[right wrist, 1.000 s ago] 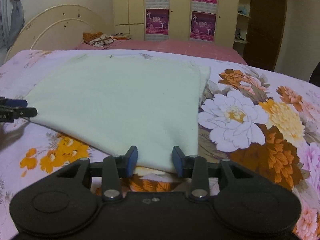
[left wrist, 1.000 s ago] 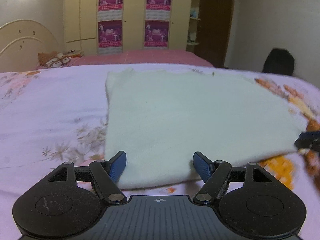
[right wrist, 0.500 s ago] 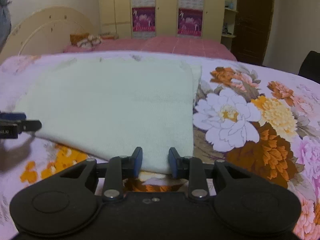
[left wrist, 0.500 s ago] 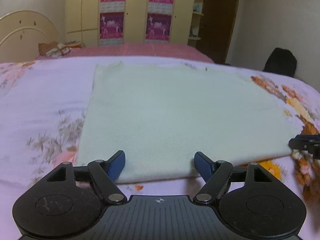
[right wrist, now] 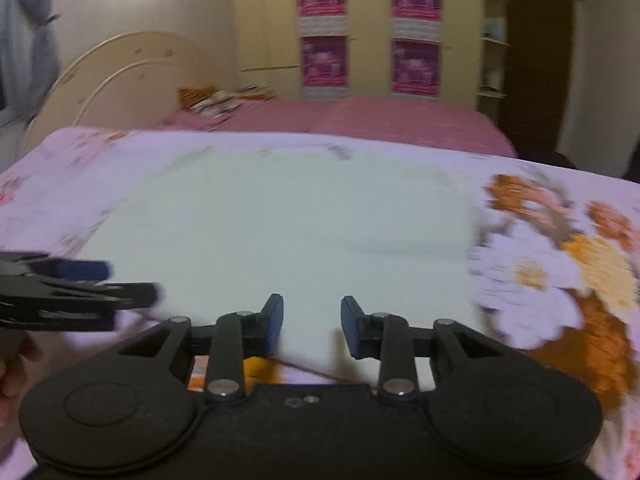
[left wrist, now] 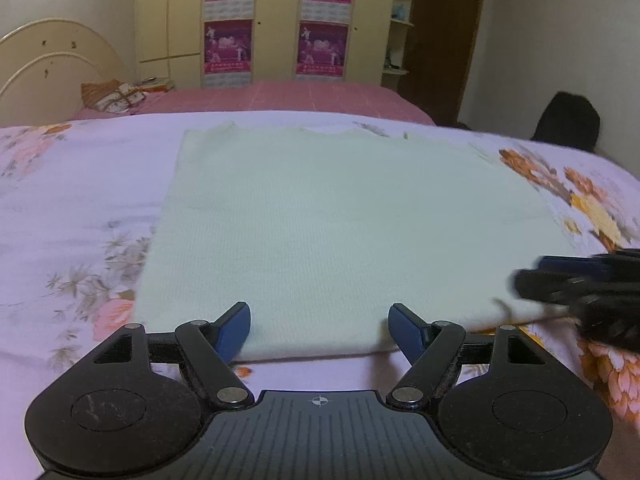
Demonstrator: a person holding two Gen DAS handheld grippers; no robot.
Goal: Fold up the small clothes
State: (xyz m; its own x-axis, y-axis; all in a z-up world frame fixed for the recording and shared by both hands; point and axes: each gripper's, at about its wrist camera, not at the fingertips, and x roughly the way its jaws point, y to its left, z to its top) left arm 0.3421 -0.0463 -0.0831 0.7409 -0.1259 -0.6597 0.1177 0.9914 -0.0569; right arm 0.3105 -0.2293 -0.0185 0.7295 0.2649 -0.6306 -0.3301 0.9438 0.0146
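Note:
A pale mint-green garment [left wrist: 340, 232] lies flat and folded on the floral bedspread [left wrist: 72, 216]. My left gripper [left wrist: 319, 330] is open, its blue pads on either side of the garment's near folded edge. My right gripper [right wrist: 312, 326] is open over the garment [right wrist: 288, 232] near its near edge; this view is blurred. The right gripper shows at the right of the left wrist view [left wrist: 576, 280], and the left gripper at the left of the right wrist view [right wrist: 76, 288].
A second bed with a pink cover [left wrist: 280, 96] stands behind, with a cream headboard [left wrist: 52, 64] and a bundle of cloth [left wrist: 112, 96]. A wardrobe with purple posters [left wrist: 276, 24] is at the back. A dark chair [left wrist: 568, 124] is at the right.
My right gripper has moved left along the garment's near edge, towards the left gripper, and its jaws have opened wider. My left gripper has stayed open at the near edge.

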